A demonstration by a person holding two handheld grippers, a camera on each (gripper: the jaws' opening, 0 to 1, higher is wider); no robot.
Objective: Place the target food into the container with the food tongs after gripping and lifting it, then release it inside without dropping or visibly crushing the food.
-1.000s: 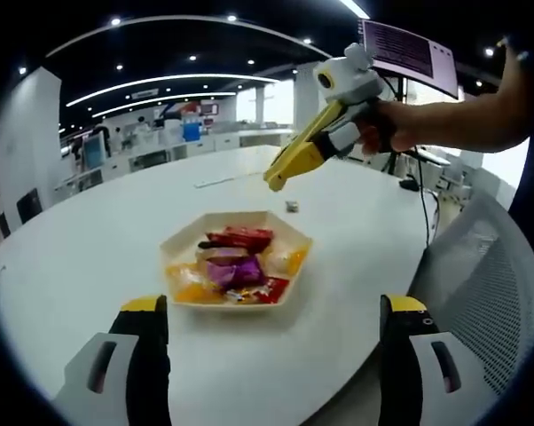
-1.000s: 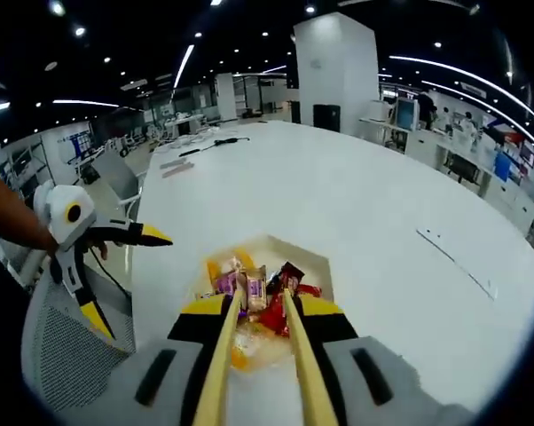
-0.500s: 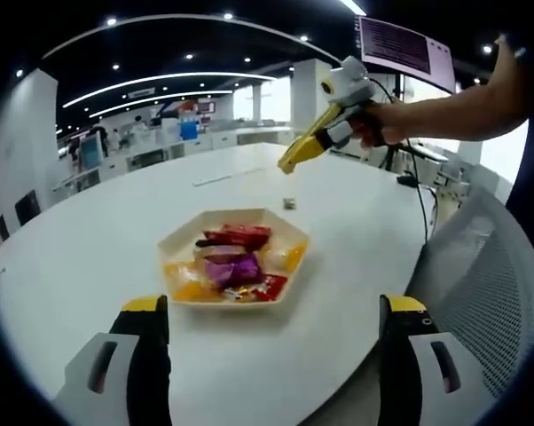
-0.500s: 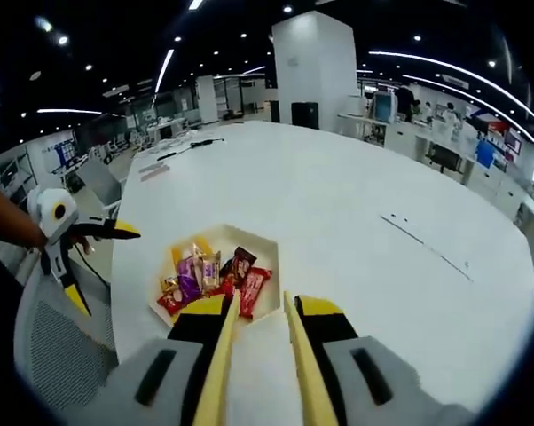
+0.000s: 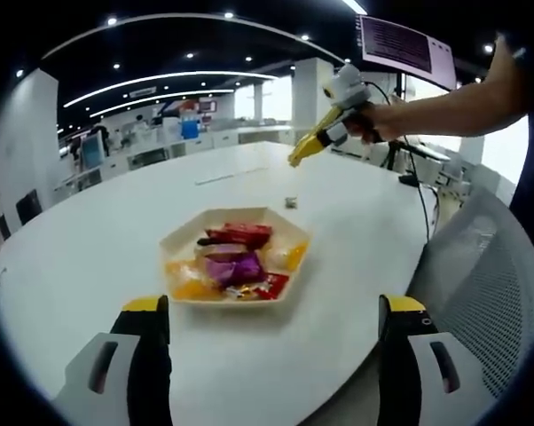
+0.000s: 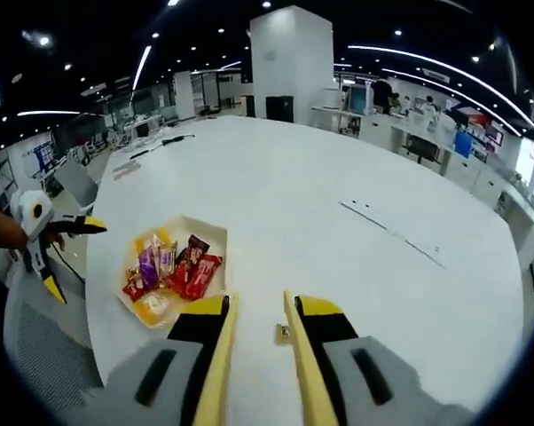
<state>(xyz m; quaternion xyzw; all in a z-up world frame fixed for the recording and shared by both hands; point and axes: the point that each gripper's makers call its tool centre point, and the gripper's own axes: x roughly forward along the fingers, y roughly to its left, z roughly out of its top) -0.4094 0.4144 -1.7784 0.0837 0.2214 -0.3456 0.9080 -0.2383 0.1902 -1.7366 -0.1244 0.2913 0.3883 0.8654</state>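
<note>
The wrapped snacks (image 5: 236, 262) lie in a heap inside the hexagonal tray (image 5: 174, 244), in the middle of the left gripper view: a red packet at the far side, a purple one in the centre, yellow and orange ones around them. In the right gripper view the same tray (image 6: 215, 232) now sits at the middle left of the frame. One second ago it was directly under your tongs; half a second ago it was already sliding to the lower left. So you have pulled the right claw (image 6: 255, 355) up and away from the food, toward the far side of the worktop (image 6: 356, 177).

The tongs (image 6: 227, 355) are two yellow blades that run along the jaws of the right claw. They stand a little apart, nearly parallel, and nothing is between them. The claw is released and carries no snack. Between the blade tips, in the lower middle of the frame, a small object (image 6: 283, 333) rests on the worktop; it is too small to say what it is. In the left gripper view this object (image 5: 290, 202) lies beyond the tray, below the right claw (image 5: 301, 153) in the upper right of the frame.

The left claw (image 5: 271, 306) is wide open and holds nothing; its two jaws stand at the bottom of the frame, well apart, with the tray between and beyond them.

For the task, I judge that no grip is made yet: all the food seems to rest in the tray, and the tongs are away from it.
</note>
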